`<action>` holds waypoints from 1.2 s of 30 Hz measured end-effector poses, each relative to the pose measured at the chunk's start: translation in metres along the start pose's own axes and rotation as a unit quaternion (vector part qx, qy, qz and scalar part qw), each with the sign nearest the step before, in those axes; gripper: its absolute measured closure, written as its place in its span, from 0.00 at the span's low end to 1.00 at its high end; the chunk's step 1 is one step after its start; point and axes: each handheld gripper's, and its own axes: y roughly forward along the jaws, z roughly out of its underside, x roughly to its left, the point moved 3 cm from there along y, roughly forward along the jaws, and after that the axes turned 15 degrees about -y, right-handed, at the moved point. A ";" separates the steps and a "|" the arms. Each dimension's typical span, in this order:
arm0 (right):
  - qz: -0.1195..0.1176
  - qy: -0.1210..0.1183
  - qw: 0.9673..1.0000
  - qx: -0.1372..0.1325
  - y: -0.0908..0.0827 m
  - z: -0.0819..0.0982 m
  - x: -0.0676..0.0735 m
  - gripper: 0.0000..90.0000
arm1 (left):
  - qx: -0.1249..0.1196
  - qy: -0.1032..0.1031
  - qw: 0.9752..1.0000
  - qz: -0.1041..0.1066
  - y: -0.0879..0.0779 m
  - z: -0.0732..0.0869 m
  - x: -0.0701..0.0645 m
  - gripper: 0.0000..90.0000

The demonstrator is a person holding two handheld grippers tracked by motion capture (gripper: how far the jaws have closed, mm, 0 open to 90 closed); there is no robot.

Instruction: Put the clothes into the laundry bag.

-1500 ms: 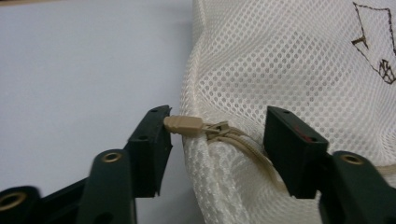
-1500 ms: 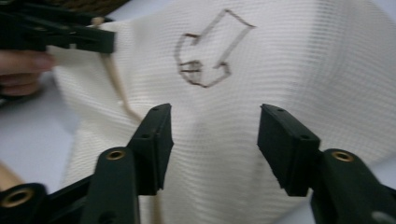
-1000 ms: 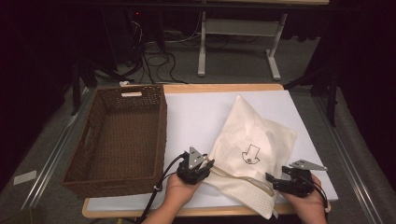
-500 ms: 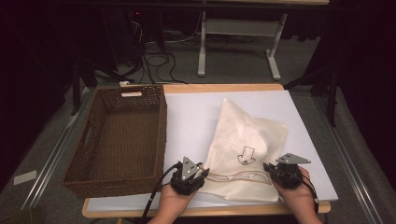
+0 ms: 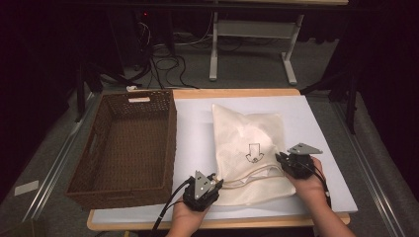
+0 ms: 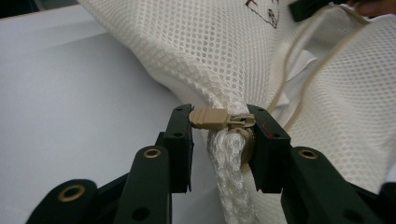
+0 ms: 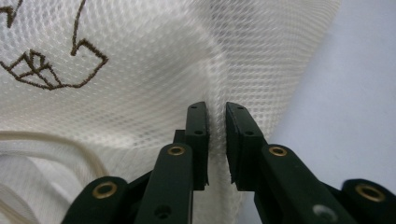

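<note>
A white mesh bag (image 5: 247, 138) with a dark arrow mark lies on the white table top (image 5: 192, 123). My left gripper (image 5: 216, 182) is at the bag's near left corner. In the left gripper view it (image 6: 219, 135) is shut on a bunched mesh edge, with the tan zipper pull (image 6: 212, 119) lying across its jaws. My right gripper (image 5: 280, 159) is at the bag's right edge. There its jaws (image 7: 216, 140) have just been opening a little and still pinch a fold of the mesh (image 7: 140, 84). A beige cord (image 5: 252, 174) runs between the two grippers.
A deep brown wicker basket (image 5: 170, 133) stands left of the bag, touching the table's left part. The table's wooden near edge (image 5: 222, 223) runs just under both hands. Beyond the table are a white desk frame (image 5: 252, 39) and cables on the floor.
The right gripper moved away from the near edge, up along the bag's right side, and closed on the mesh. The bag swung from a slanted lie to a squarer one. The left gripper barely moved.
</note>
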 end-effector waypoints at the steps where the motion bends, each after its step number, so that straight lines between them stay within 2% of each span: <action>1: -0.002 0.010 1.000 -0.001 -0.005 0.004 0.000 0.84 | 0.002 -0.006 1.000 -0.001 -0.001 0.001 0.002 0.71; 3: -0.010 0.028 1.000 -0.011 -0.016 0.011 -0.001 0.81 | 0.004 -0.012 1.000 0.002 -0.003 0.002 0.003 0.71; 6: -0.016 0.036 0.999 -0.025 -0.030 0.017 0.003 0.78 | 0.013 -0.007 1.000 -0.001 -0.006 0.008 -0.002 0.71; 10: -0.020 0.030 0.999 -0.031 -0.043 0.023 0.010 0.74 | 0.019 -0.009 1.000 -0.001 -0.011 0.014 -0.004 0.70; 13: -0.022 0.034 0.998 -0.052 -0.053 0.024 0.010 0.70 | 0.006 -0.019 1.000 -0.005 -0.017 0.013 -0.004 0.62; 16: -0.021 0.043 0.996 -0.077 -0.064 0.025 0.009 0.62 | -0.022 -0.007 1.000 -0.015 -0.026 0.007 -0.006 0.51; 18: -0.016 0.046 0.994 -0.095 -0.074 0.026 0.007 0.54 | -0.046 0.014 0.999 -0.024 -0.031 0.001 -0.008 0.43; 21: -0.008 0.045 0.992 -0.116 -0.085 0.028 0.004 0.39 | -0.068 0.030 0.997 -0.034 -0.037 -0.008 -0.010 0.32; 25: 0.011 0.052 0.990 -0.129 -0.097 0.030 -0.003 0.07 | -0.072 0.043 0.995 -0.047 -0.041 -0.015 -0.008 0.11; 27: 0.022 0.056 0.990 -0.127 -0.100 0.031 -0.006 0.00 | -0.075 0.041 0.995 -0.051 -0.041 -0.017 -0.006 0.03; 31: 0.034 0.058 0.988 -0.136 -0.106 0.029 -0.007 0.00 | -0.054 0.032 0.997 -0.041 -0.040 -0.021 -0.005 0.00; 36: 0.032 0.053 0.988 -0.139 -0.106 0.028 -0.004 0.00 | -0.053 0.015 0.998 -0.027 -0.042 -0.024 -0.001 0.00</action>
